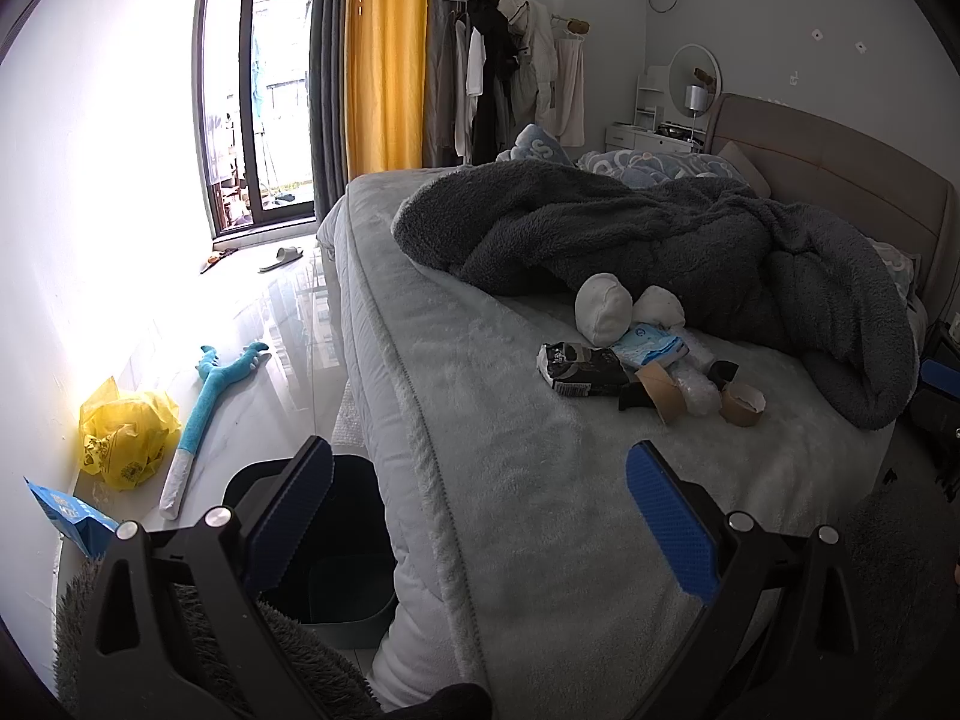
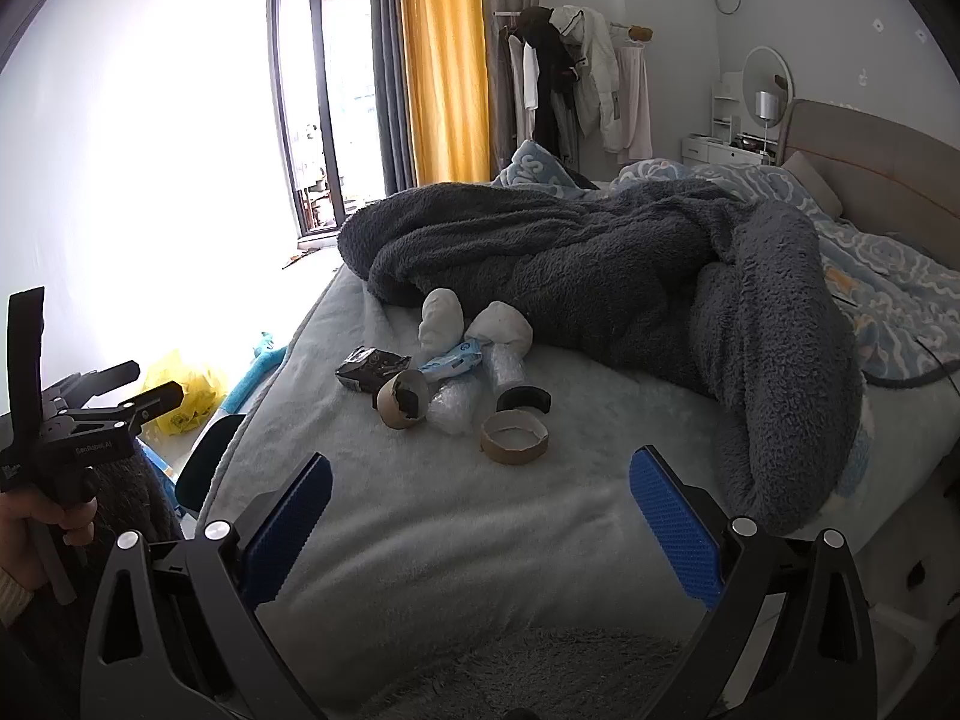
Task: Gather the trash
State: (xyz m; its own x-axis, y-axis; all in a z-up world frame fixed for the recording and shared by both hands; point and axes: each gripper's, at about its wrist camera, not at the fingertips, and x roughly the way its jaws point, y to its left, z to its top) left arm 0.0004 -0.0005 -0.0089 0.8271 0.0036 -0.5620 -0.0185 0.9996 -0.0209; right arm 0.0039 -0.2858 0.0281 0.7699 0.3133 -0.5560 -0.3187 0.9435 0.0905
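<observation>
A small heap of trash lies on the pale bed cover: a black packet (image 1: 579, 369) (image 2: 369, 367), a blue-white wrapper (image 1: 651, 346) (image 2: 451, 360), a torn cardboard roll (image 1: 660, 390) (image 2: 403, 399), a cardboard tape ring (image 1: 742, 403) (image 2: 514, 436), bubble wrap (image 2: 450, 411), a black ring (image 2: 524, 400) and two white wads (image 1: 603, 307) (image 2: 441, 315). My left gripper (image 1: 480, 480) hangs open over the bed's corner, well short of the heap. My right gripper (image 2: 480, 480) is open too, nearer to the tape ring. Both are empty. A dark bin (image 1: 336, 540) (image 2: 207, 456) stands on the floor beside the bed.
A rumpled dark fleece blanket (image 2: 600, 264) covers the bed behind the heap. On the floor by the wall lie a yellow plastic bag (image 1: 126, 432), a blue plush toy (image 1: 204, 414) and a blue packet (image 1: 66, 510). A hand (image 2: 36, 522) holds the left gripper at the left edge.
</observation>
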